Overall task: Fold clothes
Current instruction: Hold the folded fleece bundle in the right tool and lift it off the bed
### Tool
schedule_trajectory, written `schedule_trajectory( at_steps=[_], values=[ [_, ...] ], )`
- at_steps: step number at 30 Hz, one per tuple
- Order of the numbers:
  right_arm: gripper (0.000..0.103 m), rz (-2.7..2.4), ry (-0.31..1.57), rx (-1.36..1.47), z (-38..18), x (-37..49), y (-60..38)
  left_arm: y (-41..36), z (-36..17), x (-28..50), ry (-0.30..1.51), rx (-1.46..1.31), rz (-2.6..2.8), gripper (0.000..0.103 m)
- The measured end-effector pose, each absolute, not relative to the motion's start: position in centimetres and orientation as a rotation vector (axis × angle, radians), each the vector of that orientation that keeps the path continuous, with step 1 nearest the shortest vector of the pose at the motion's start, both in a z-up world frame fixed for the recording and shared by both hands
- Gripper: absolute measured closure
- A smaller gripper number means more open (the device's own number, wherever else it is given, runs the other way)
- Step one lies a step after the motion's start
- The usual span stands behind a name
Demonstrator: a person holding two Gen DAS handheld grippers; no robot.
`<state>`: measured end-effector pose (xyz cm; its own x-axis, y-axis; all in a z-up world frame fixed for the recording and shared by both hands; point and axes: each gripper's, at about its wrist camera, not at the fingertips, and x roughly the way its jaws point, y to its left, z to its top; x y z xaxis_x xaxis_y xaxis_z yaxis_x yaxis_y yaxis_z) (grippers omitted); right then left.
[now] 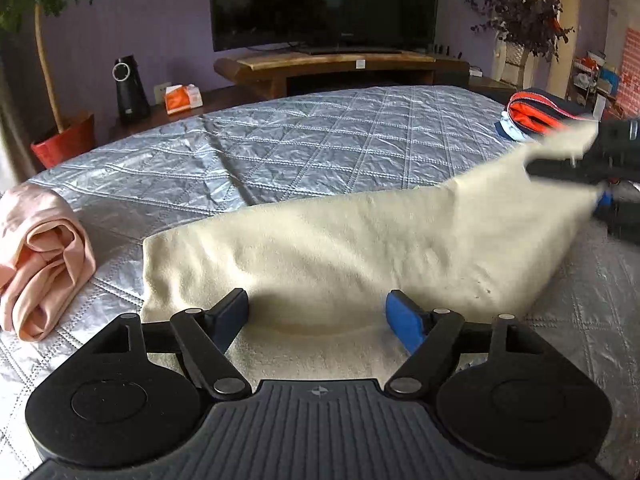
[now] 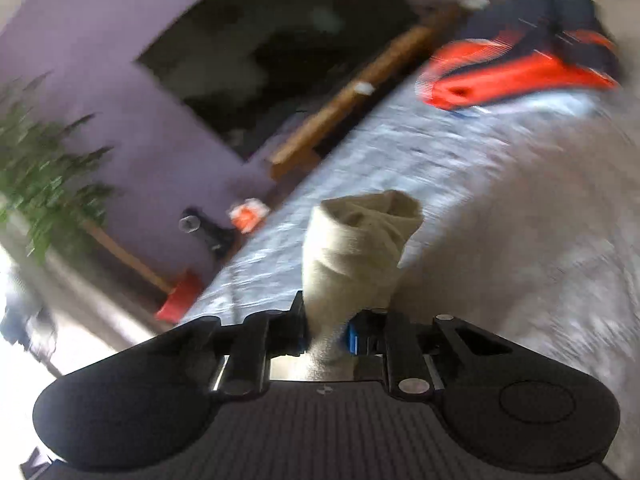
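A cream fleece garment [image 1: 340, 240] lies across the grey quilted bed [image 1: 320, 136], its right end lifted off the cover. My left gripper [image 1: 316, 314] stands open low over the garment's near edge, blue pads apart, nothing between them. My right gripper [image 1: 588, 176] appears blurred at the right in the left wrist view, holding the raised end. In the tilted, blurred right wrist view the right gripper [image 2: 326, 330] is shut on a bunched fold of the cream garment [image 2: 356, 248], which sticks up past the fingers.
A folded pink garment [image 1: 40, 256] lies at the bed's left edge. A stack of orange, navy and light blue clothes [image 1: 540, 114] sits at the far right corner. Beyond the bed are a TV [image 1: 324, 0] on a wooden stand, a tissue box [image 1: 182, 98] and potted plants.
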<state>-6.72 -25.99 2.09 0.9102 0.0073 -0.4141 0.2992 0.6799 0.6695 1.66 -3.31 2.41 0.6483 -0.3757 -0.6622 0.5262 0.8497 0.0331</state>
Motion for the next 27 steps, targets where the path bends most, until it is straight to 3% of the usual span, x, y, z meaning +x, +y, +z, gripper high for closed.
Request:
schedule_trajectory(
  at_steps=[12,19,27],
  values=[
    [0.083,0.268,0.495,0.575,5.6,-2.8,-20.0,-2.0,3.1,1.9,0.698,0.214,-0.512,0.021],
    [0.083,0.349,0.566,0.536,5.8,-0.7,-18.2,2.8,4.5,3.5,0.681,0.129,-0.362,0.02],
    [0.083,0.444,0.672,0.424,5.4,1.8,-13.7,6.2,3.4,4.7,0.782,0.135,-0.225,0.02]
  ],
)
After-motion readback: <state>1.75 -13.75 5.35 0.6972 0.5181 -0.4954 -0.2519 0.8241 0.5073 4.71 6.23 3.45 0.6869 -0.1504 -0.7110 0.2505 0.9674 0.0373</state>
